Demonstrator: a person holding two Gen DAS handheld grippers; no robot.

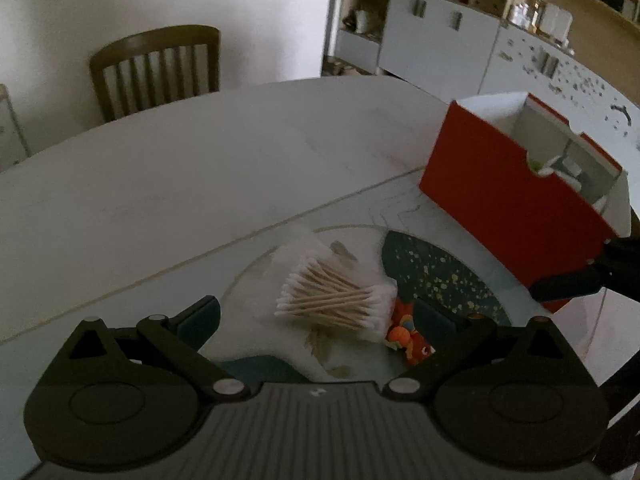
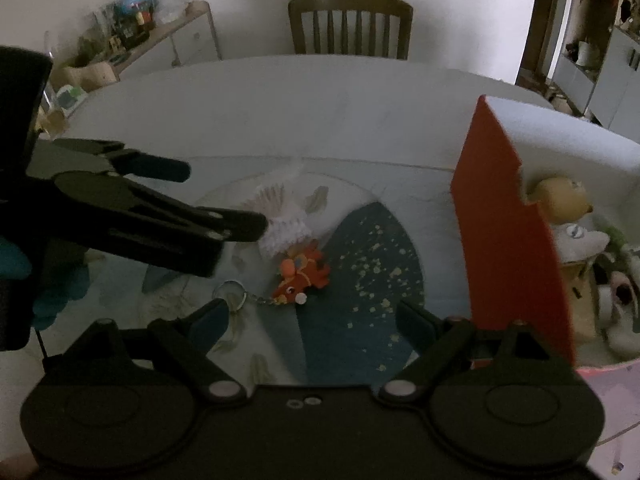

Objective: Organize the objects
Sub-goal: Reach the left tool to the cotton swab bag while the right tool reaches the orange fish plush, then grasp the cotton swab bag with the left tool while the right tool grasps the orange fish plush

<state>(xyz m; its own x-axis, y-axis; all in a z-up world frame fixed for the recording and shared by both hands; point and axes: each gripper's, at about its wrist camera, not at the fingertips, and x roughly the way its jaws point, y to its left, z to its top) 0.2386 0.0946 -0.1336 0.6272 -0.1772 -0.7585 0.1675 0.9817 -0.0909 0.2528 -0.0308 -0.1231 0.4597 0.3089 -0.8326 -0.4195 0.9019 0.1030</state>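
Observation:
A clear bag of wooden cotton swabs (image 1: 336, 300) lies on the placemat (image 1: 440, 276), with an orange toy keychain (image 1: 408, 338) touching its right side. My left gripper (image 1: 316, 320) is open, its fingers either side of the bag, just above it. In the right wrist view the keychain (image 2: 302, 276) and its ring (image 2: 231, 294) lie ahead of my open, empty right gripper (image 2: 312, 316). The left gripper (image 2: 224, 204) reaches in from the left over the swab bag (image 2: 286, 224). A red box (image 1: 516, 200) stands to the right.
The red box (image 2: 508, 236) holds several small items, among them a yellow toy (image 2: 560, 198). A wooden chair (image 2: 350, 26) stands at the white table's (image 1: 160, 176) far side. Cabinets (image 1: 440, 44) and cluttered shelves line the walls.

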